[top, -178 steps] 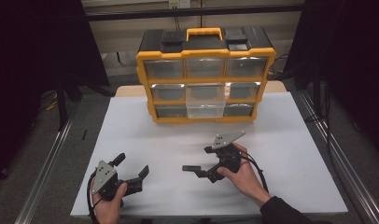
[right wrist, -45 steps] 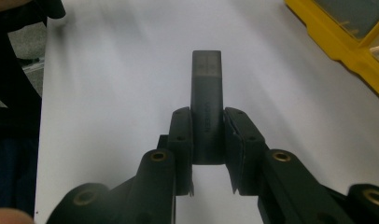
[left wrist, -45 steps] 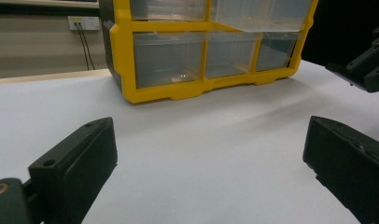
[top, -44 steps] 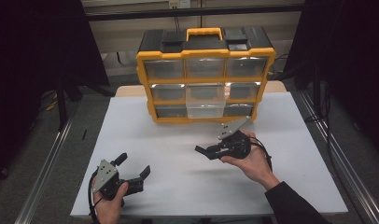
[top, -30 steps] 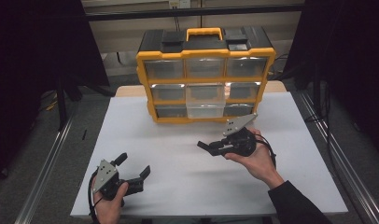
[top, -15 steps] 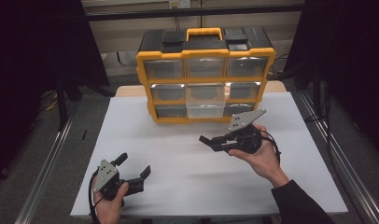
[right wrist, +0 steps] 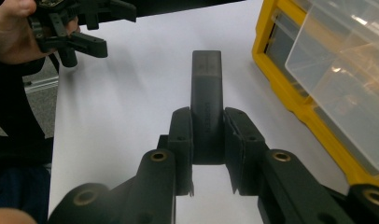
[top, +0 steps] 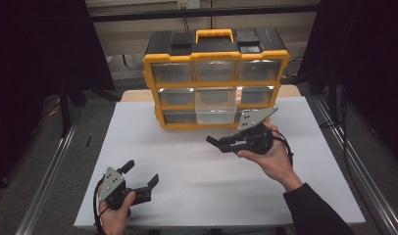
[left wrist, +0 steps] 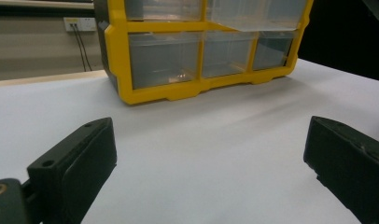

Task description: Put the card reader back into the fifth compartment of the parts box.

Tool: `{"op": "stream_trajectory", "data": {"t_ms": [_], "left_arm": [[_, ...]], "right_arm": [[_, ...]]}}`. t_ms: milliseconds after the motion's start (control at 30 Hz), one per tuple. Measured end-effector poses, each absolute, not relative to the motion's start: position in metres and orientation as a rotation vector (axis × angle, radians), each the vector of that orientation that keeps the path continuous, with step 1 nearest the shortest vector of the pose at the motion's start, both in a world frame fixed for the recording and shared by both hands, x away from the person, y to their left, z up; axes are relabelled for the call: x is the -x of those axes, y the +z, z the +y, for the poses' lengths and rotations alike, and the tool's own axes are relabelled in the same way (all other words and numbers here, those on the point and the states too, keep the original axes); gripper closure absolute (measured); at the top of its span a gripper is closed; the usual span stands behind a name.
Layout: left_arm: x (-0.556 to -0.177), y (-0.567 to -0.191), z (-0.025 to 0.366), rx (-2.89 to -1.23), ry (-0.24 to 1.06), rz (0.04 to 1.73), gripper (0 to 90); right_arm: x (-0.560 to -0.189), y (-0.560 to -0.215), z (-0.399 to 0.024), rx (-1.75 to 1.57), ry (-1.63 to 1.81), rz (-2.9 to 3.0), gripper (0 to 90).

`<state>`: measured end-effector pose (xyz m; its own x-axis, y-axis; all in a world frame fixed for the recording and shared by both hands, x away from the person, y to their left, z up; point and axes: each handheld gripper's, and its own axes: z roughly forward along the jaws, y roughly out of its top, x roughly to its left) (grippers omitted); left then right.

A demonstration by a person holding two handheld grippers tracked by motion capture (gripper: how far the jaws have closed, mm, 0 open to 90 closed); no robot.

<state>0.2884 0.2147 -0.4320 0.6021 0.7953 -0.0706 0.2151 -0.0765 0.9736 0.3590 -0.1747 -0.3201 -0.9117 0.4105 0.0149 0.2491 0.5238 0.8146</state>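
Observation:
A yellow and black drawer organizer (top: 215, 81) stands at the back of the white table (top: 187, 161). One clear drawer (top: 214, 98) in its middle column juts forward, and it also shows as the clear drawer (right wrist: 341, 70) beside my right jaws. My right gripper (top: 220, 143) hovers just in front of the organizer's lower right, shut on a dark grey bar (right wrist: 206, 93) that sticks out past the pads, pointing left. My left gripper (top: 142, 171) rests near the front left of the table, open, with nothing between its jaws (left wrist: 211, 154).
Metal rails (top: 50, 171) run along both sides of the table. Dark curtains hang left and right. Bare white tabletop (left wrist: 201, 121) lies between my left gripper and the organizer.
My right gripper has risen and moved back and to the right, closer to the organizer, carrying the dark bar. The left gripper has stayed put.

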Motion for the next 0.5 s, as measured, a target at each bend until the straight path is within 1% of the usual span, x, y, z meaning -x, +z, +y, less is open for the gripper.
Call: {"op": "stream_trajectory", "data": {"t_ms": [500], "left_arm": [[-0.289,-0.432,0.215,-1.616,0.598,0.871,2.6]], "right_arm": [[-0.369,-0.3,-0.173,-0.551,1.312,2.563,73.6]]}}
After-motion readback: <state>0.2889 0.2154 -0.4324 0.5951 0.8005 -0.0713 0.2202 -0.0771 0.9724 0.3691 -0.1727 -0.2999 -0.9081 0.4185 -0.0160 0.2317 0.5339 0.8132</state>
